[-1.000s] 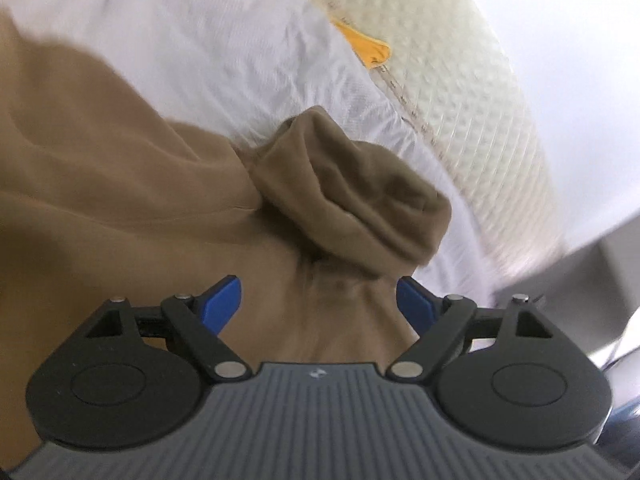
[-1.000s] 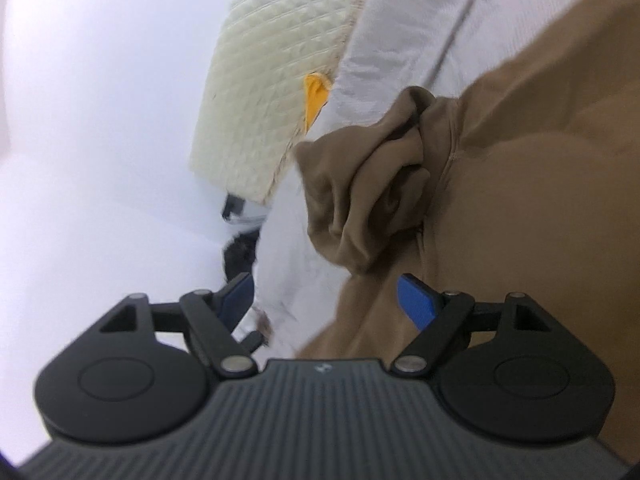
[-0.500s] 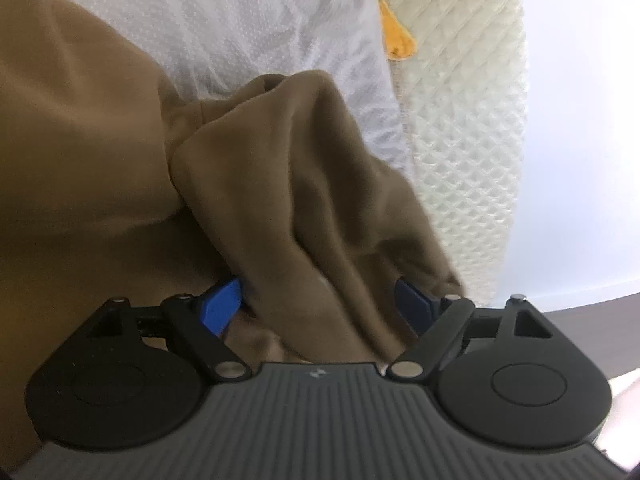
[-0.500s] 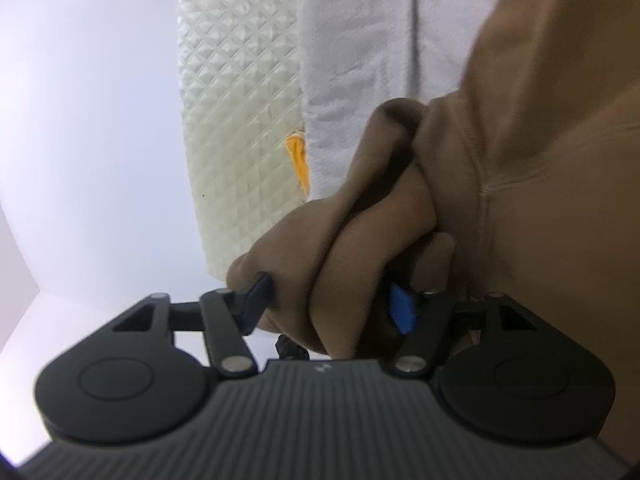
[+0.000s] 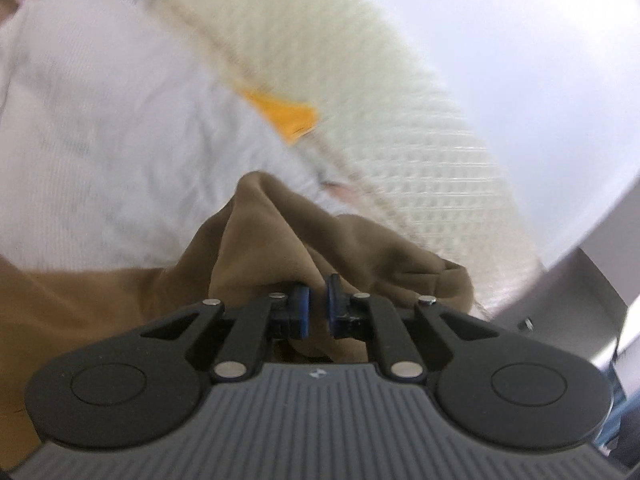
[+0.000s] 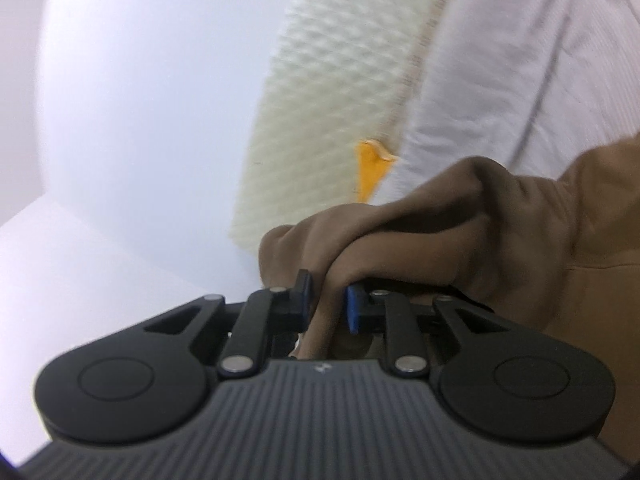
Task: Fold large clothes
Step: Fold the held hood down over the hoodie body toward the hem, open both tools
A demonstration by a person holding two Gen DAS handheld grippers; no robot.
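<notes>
Left wrist view shows the left gripper (image 5: 316, 308) with its blue-padded fingers (image 5: 301, 310) pressed nearly together on a bunched fold of the tan-brown, soft knit garment (image 5: 280, 240), the cloth squeezed into the narrow slot between them. Right wrist view shows the right gripper (image 6: 329, 306) closing on another thick wad of the same garment (image 6: 440, 224), with fabric already filling the gap between its pads and spilling over the top of one finger. The garment lies on a white textured bed sheet (image 5: 100, 152), mostly behind and below both grippers, near the cream quilted mattress edge (image 5: 400, 128) that carries a small orange tag (image 5: 288, 116).

The main risk, as I judge it, is that each grip holds a crumpled lump, not a clean edge or corner. If the cloth is lifted and spread from here, hidden layers may come up together, so the fold could set crooked or trap a sleeve inside. The right pinch looks bulkier, and thick knit can creep out of a pinch under the garment's own weight. Both pinches sit near the mattress edge, so slack fabric could slide off the side. Uneven pulling between the two hands would twist the piece.
</notes>
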